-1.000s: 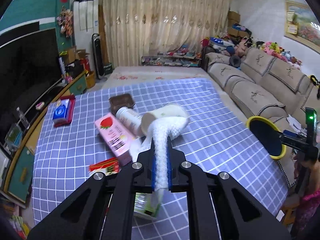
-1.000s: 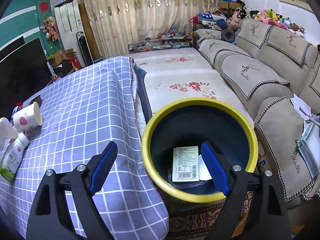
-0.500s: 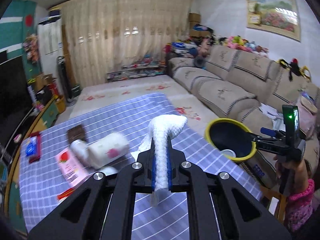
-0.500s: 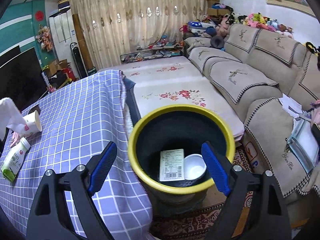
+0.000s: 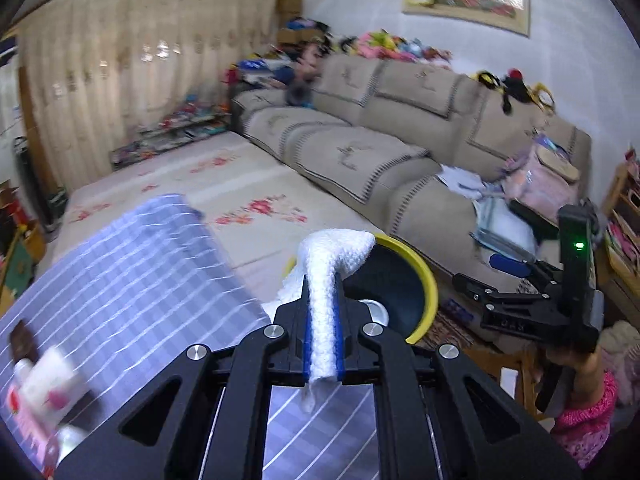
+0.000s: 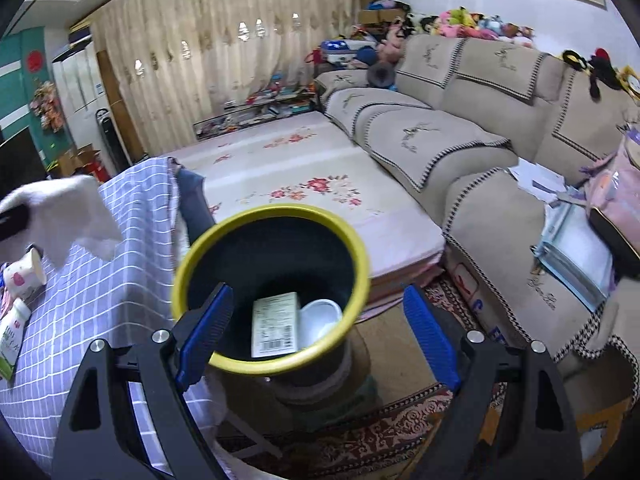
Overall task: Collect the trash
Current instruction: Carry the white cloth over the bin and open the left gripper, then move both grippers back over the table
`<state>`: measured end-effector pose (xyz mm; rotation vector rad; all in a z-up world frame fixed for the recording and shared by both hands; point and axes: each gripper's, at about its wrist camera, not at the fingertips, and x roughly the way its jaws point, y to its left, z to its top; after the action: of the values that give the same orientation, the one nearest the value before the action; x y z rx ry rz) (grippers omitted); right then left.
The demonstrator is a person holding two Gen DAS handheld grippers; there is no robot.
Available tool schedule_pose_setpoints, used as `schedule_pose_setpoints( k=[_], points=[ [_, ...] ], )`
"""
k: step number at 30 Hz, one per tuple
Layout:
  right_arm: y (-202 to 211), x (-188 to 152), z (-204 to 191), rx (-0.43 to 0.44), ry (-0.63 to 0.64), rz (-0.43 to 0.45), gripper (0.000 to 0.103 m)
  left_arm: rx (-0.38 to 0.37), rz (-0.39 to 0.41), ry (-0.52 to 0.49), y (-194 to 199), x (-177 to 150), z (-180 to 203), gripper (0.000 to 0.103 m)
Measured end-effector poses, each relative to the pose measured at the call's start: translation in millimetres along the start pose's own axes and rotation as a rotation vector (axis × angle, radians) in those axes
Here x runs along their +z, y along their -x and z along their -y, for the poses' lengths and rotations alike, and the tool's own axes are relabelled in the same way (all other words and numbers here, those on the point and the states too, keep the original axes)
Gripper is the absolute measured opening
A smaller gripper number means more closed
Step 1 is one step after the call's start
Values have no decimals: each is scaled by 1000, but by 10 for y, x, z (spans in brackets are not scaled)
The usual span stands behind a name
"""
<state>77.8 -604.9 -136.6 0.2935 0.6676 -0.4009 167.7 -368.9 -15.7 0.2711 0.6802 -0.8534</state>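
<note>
My left gripper (image 5: pixel 322 312) pinches a crumpled white paper towel (image 5: pixel 334 254), its tip over the yellow-rimmed bin (image 5: pixel 424 280) at one o'clock. My right gripper (image 6: pixel 316 328) stands wide, empty, straddling that bin (image 6: pixel 272 216).

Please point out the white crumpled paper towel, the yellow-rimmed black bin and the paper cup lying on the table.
White crumpled paper towel (image 5: pixel 322 288): left wrist view, strip between the pads.
Yellow-rimmed black bin (image 6: pixel 362 254): right wrist view, right rim.
Paper cup (image 6: pixel 25 275): right wrist view, side wall.
</note>
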Motion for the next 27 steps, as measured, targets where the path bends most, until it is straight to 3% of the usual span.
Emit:
schedule_pose_setpoints(
  k=[9, 15, 16, 17, 19, 23, 27],
  points=[
    [-43, -12, 354, -48, -49, -16, 82, -44, -143, -76, -1248, 218, 479, 9],
    [-126, -24, 450, -54, -61, -32, 83, -41, -221, -70, -1784, 216, 543, 13],
    [-134, -29, 459, -53, -63, -35, 83, -38, -233, -68, -1864, 206, 549, 23],
    [-146, -32, 463, -54, -63, -38, 83, -39, -250, -59, -1934, 193, 544, 46],
    [-170, -37, 467, -53, -64, -44, 83, -58, -268, -41, -1996, 148, 510, 74],
    [-185, -45, 471, -52, -65, -48, 83, -74, -261, -38, -1981, 131, 539, 74],
    [-172, -54, 469, -49, -64, -41, 83, -91, -216, -5, -1728, 170, 493, 76]
  ],
)
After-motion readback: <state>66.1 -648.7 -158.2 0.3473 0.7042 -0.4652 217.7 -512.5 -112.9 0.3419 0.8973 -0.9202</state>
